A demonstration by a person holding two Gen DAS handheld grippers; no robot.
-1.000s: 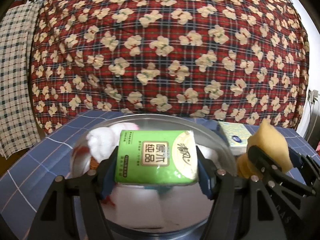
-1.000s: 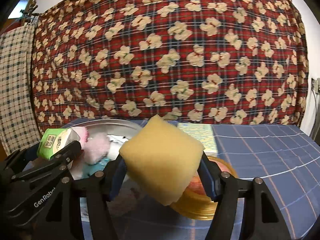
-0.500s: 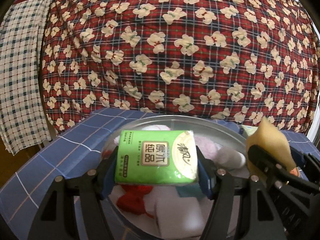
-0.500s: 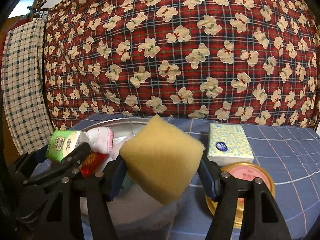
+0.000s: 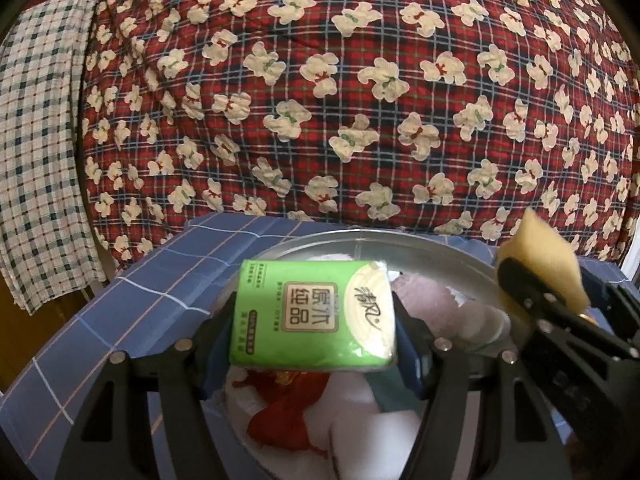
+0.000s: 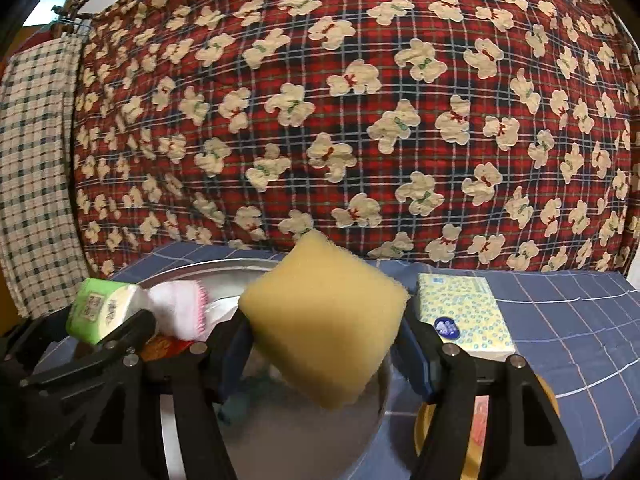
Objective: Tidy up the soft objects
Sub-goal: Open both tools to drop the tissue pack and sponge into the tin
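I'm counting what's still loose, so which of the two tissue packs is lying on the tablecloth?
The pale yellow tissue pack with the blue oval label, flat on the blue checked tablecloth. The green tissue pack is clamped in the left gripper.

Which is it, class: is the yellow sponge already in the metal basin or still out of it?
Out. The yellow sponge is clamped in the right gripper, held above the metal basin.
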